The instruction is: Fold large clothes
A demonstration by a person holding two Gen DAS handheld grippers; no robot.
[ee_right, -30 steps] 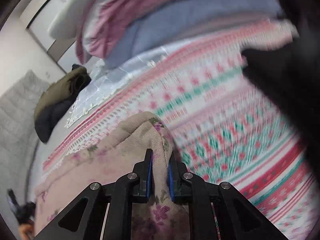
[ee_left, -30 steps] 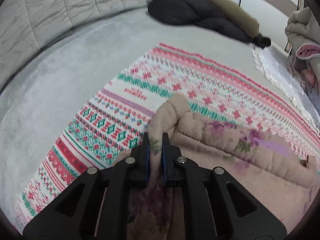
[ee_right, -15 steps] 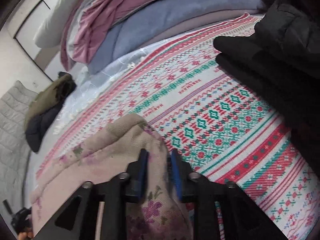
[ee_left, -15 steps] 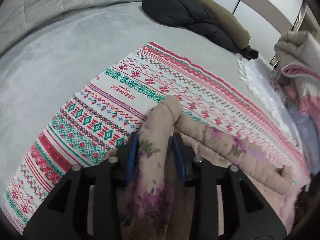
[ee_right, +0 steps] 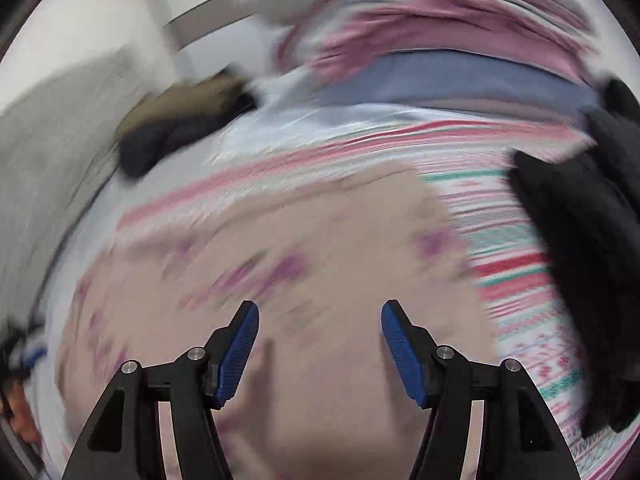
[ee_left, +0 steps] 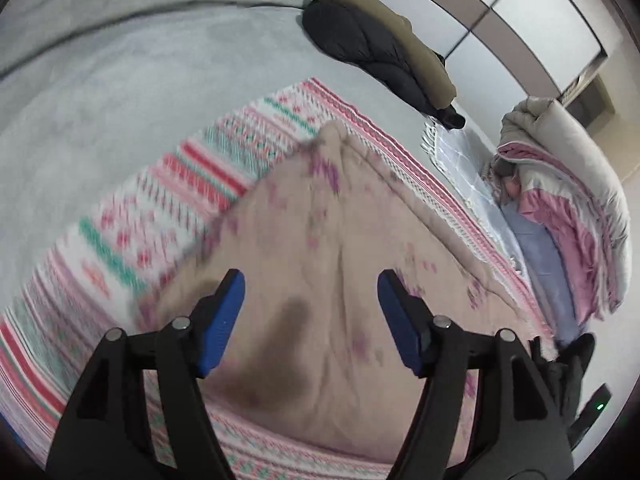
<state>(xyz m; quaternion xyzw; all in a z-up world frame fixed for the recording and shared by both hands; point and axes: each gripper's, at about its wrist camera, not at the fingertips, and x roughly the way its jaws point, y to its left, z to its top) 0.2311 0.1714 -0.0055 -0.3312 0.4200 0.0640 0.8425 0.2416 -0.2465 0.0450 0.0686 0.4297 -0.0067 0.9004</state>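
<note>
Left tool [ee_left: 310, 320] above floral garment [ee_left: 328, 248]

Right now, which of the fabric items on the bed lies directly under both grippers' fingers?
The beige floral garment, lying on the red-and-green patterned blanket; the dark jacket and folded pink bedding lie farther off.

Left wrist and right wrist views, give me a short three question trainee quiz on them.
1. True or false: the left gripper is clamped on the pink floral garment.
2. What lies directly under that garment? A) patterned blanket B) bare floor C) dark jacket
3. Fill in: the right gripper has nothing ____ its fingers.

Key: 1 false, its jaws are opening with nothing between them; 2 A; 3 between.
</note>
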